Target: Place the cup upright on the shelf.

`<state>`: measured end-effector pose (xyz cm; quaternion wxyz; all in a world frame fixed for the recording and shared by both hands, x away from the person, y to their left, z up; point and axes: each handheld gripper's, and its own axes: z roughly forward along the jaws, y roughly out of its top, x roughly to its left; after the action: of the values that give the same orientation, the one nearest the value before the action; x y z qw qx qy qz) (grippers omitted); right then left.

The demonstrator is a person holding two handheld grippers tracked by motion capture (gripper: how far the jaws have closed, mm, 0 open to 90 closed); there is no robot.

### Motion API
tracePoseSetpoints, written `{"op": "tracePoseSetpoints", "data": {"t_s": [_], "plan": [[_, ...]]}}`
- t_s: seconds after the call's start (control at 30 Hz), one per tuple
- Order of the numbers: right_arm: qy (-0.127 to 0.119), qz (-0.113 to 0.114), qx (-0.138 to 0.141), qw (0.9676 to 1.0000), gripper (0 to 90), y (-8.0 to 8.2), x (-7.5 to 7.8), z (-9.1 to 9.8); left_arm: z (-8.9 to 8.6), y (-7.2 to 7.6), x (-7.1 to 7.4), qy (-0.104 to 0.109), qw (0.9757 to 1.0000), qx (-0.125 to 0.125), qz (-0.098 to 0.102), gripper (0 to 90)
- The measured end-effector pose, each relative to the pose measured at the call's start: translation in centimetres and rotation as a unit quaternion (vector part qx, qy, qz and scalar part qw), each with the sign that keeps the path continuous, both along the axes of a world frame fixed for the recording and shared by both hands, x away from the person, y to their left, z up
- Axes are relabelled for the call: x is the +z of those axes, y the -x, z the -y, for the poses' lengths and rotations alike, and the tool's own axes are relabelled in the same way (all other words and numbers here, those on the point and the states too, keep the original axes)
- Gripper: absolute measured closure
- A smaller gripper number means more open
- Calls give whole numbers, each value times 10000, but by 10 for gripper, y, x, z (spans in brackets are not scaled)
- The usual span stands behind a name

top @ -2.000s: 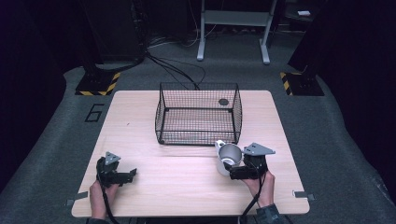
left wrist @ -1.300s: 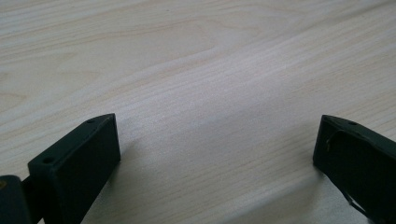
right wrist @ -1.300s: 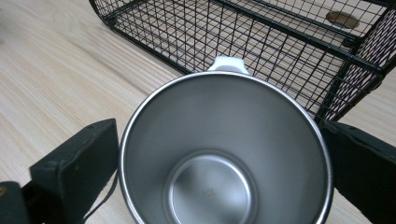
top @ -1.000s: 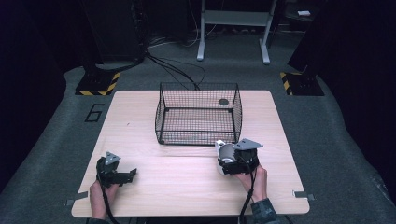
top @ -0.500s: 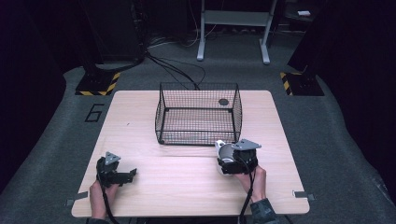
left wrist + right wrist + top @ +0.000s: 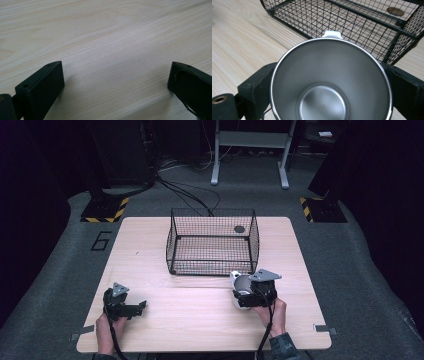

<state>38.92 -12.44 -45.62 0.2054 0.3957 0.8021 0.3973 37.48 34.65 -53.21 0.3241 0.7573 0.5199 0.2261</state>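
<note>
Steel cup (image 6: 332, 82) clamped between right gripper (image 6: 329, 82) fingers; inside visible, empty.

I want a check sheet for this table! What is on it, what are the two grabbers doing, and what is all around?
Surface: pale wood table, bare grain under the left gripper.
Job's things: steel cup, empty, clamped between the right jaws, close to the front of the basket; wire basket, black, in the middle of the table.
Clutter: one small dark disc at the basket's far right corner.
Grippers: left gripper open, low at the near left; right gripper shut on the cup.
Cables: one trails from each gripper toward the person; more lie on the floor behind the table.
Surroundings: grey floor, a 6 marked on it, striped bases, a metal stand.
</note>
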Motion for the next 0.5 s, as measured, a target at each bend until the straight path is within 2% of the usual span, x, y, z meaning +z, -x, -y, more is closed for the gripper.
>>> {"op": "tracePoseSetpoints", "data": {"t_s": [0.17,0.5], "plan": [[-38,96,9,9999,56,3,11,4,0,0,0,-2,10000,-2,2,7],[-93,101,71,9999,57,5,27,9,0,0,0,0,10000,-1,0,7]]}}
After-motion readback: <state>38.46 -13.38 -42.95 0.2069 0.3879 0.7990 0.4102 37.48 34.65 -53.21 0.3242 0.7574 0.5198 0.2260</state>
